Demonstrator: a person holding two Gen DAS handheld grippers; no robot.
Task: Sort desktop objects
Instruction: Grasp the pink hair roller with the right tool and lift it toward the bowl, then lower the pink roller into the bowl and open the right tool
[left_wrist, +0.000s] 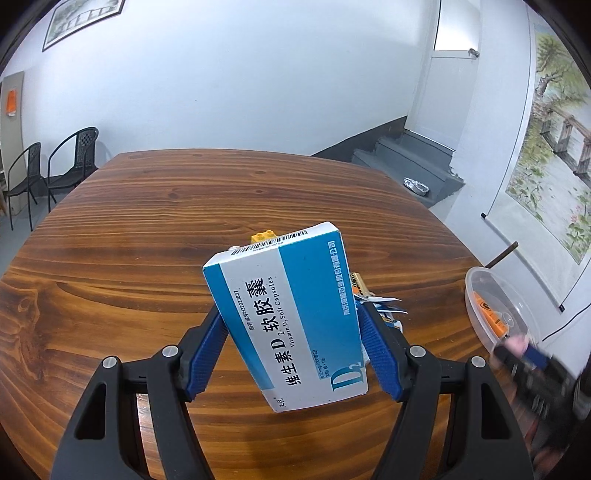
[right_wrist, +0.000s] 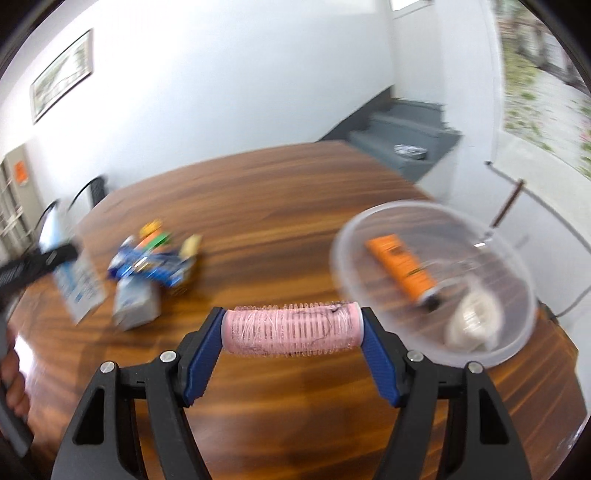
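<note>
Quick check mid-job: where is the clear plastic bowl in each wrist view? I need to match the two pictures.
Left wrist view: the clear plastic bowl sits at the far right edge, partly cut off, behind the blurred right gripper.
Right wrist view: the bowl is at right of centre, just beyond the pink hair roller, with an orange tube inside.
Shared landmark: the grey steps beyond the table's far edge.

A wooden table (left_wrist: 155, 206) with strong dark grain carries everything. Near its right edge stands a clear plastic bowl (right_wrist: 354, 229), and toward the left lies a loose heap of small packets and boxes (right_wrist: 155, 254) with a pale carton (right_wrist: 136, 306) just beside it. A yellow toy brick (left_wrist: 263, 235) rests farther back on the boards.
</note>
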